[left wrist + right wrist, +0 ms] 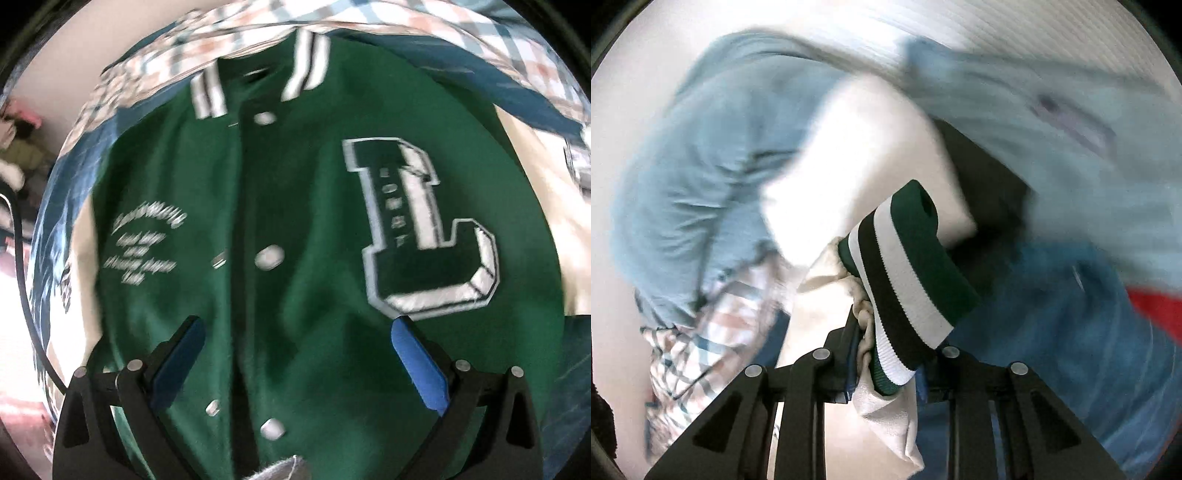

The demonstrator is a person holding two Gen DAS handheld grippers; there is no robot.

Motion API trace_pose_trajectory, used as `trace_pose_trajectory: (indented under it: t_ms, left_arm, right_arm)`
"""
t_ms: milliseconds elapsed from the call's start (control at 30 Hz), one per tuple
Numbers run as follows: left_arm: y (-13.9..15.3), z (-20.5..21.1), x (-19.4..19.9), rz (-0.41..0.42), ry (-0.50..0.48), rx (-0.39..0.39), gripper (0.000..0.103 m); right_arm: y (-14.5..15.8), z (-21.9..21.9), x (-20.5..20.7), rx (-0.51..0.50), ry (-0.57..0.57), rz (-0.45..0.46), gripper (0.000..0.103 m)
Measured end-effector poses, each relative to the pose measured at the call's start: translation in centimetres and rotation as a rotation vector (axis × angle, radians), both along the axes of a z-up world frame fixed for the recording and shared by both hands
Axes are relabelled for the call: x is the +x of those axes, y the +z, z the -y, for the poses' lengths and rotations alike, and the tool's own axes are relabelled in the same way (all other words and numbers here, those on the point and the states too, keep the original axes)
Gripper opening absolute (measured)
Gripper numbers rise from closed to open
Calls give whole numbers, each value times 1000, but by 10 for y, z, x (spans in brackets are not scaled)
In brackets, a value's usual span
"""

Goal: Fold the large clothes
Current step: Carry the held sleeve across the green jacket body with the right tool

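Note:
A green varsity jacket [314,206] lies front up, with white snaps, a big letter L patch [424,229] and a striped collar [258,77] at the far end. My left gripper [295,332] hovers open over its lower front, blue pads [417,362] wide apart, holding nothing. In the right wrist view my right gripper [886,354] is shut on the jacket's cream sleeve [849,155] at its green, black and white striped cuff [908,280], which is lifted off the surface. The view is blurred.
The jacket lies on a pile of other clothes: a plaid shirt [184,48] and blue fabric [535,85] beyond the collar. In the right wrist view a light blue garment [701,155], a plaid shirt [701,339], denim [1052,314] and something red [1156,314] surround the sleeve.

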State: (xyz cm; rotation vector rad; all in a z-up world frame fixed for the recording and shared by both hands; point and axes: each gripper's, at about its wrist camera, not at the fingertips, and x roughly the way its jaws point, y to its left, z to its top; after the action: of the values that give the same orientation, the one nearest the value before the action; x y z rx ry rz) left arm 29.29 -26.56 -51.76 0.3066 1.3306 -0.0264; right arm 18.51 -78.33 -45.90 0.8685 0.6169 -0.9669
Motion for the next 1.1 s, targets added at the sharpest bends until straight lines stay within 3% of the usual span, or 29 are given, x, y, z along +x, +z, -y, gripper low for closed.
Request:
trace_pose_trajectory:
  t_ms: [100,200,300,400,500,633,833,967,1067,1100]
  left_arm:
    - [-21,9,9,-29,-16,5,103]
    - [-34,4,14,-54,1,-29,103]
    - [-33,-8,14,-55,35,-82,103]
    - [-22,-30,14,-35,97,-95,103]
    - [0,-67,14,10,161,-116,103]
    - [33,-143,4,98,277,-97,103]
    - [51,-287,-31,148,511,70,103]
    - [40,-365,-66,106,657,175,103]
    - [28,-411,-90,54,766,178,103]
    - [27,-422,-100,42,802,157,103]
  right_arm:
    - [25,-6,48,-84,88,-31,25]
    - [46,-41,90,-128,199,-17,24]
    - [56,-100,120,-85,322,36,24]
    - [44,-179,141,13,446,85,24]
    - [20,-271,167,108,586,105,24]
    - [-33,-406,211,214,785,63,24]
    - [-127,-589,255,303,1058,-65,24]
    - [-180,-661,265,315,1170,-178,24]
    - [-199,-690,268,327,1247,-238,29]
    - [-196,-691,267,338,1270,-232,43]
